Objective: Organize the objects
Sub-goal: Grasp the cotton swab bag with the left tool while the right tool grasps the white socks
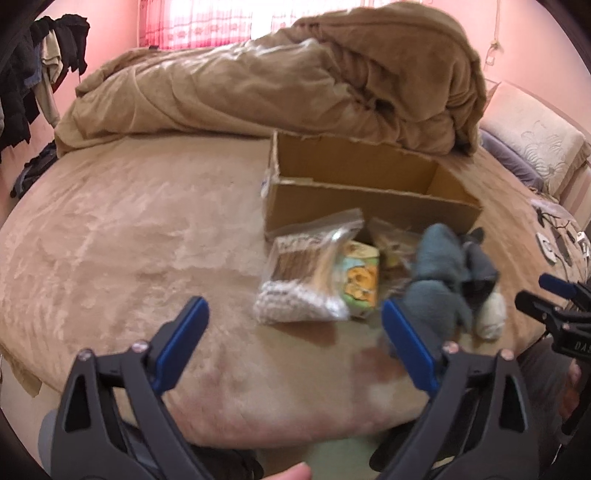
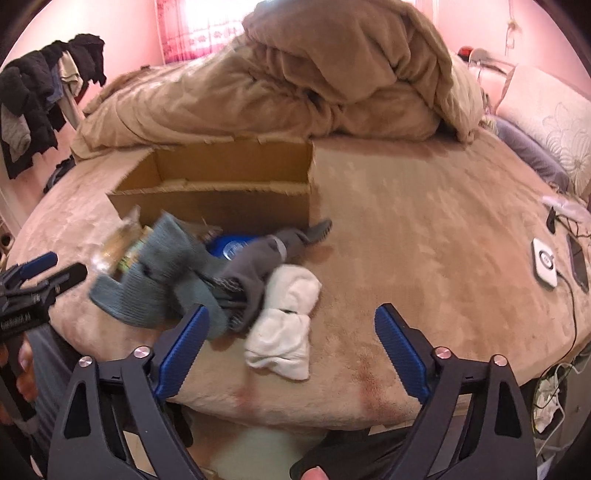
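Left gripper [image 1: 295,343] lower centre, jaws wide, empty, aimed at clear bag [image 1: 308,273]. Cardboard box [image 1: 362,184] mid-frame, open, probably meant to receive items. Socks [image 2: 207,280] heaped against box front. Right gripper [image 2: 291,350] wide, empty, straddling white sock [image 2: 284,332].

At the far side of the bed [image 2: 424,229] we see a heaped tan duvet [image 2: 332,70]. Dark clothes [image 2: 40,96] hang at far left before a pink curtain [image 2: 199,29]. At right lie a floral pillow [image 2: 554,122], a white charger pad [image 2: 546,264] and a phone [image 2: 578,264], with cables.
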Demonstrator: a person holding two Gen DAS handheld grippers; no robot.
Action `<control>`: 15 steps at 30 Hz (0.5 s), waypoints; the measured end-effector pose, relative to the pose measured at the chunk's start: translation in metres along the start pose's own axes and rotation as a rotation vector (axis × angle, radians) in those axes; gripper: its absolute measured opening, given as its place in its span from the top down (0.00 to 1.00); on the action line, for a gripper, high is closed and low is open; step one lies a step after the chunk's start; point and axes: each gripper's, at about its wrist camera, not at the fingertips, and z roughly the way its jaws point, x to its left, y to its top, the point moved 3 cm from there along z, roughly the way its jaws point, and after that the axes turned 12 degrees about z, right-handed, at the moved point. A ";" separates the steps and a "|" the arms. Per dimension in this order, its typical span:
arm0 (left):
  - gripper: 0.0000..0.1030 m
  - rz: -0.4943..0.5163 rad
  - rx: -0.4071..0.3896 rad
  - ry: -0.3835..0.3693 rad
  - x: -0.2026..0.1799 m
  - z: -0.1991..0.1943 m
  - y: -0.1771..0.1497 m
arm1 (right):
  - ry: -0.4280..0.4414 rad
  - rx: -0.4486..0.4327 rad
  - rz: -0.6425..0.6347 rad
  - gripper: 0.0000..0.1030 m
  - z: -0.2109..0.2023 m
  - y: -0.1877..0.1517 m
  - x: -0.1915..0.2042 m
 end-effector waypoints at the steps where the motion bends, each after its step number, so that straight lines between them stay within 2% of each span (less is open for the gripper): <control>1: 0.09 -0.001 0.005 0.002 0.003 0.006 0.000 | -0.004 0.016 0.005 0.15 0.007 -0.002 -0.003; 5: 0.13 -0.021 0.024 -0.019 0.014 0.033 0.004 | -0.014 0.079 0.031 0.23 0.033 -0.009 -0.014; 9: 0.18 -0.045 0.051 -0.069 0.019 0.054 0.005 | 0.014 0.121 0.043 0.24 0.051 -0.015 -0.017; 11: 0.24 -0.057 0.057 -0.102 0.019 0.060 0.003 | 0.037 0.140 0.044 0.26 0.060 -0.018 -0.016; 13: 0.32 -0.056 0.053 -0.118 0.018 0.061 0.001 | 0.065 0.150 0.048 0.31 0.065 -0.021 -0.014; 14: 0.39 -0.055 0.047 -0.126 0.018 0.060 0.001 | 0.074 0.148 0.050 0.36 0.066 -0.021 -0.014; 15: 0.43 -0.053 0.043 -0.134 0.016 0.059 0.001 | 0.085 0.145 0.053 0.45 0.066 -0.021 -0.014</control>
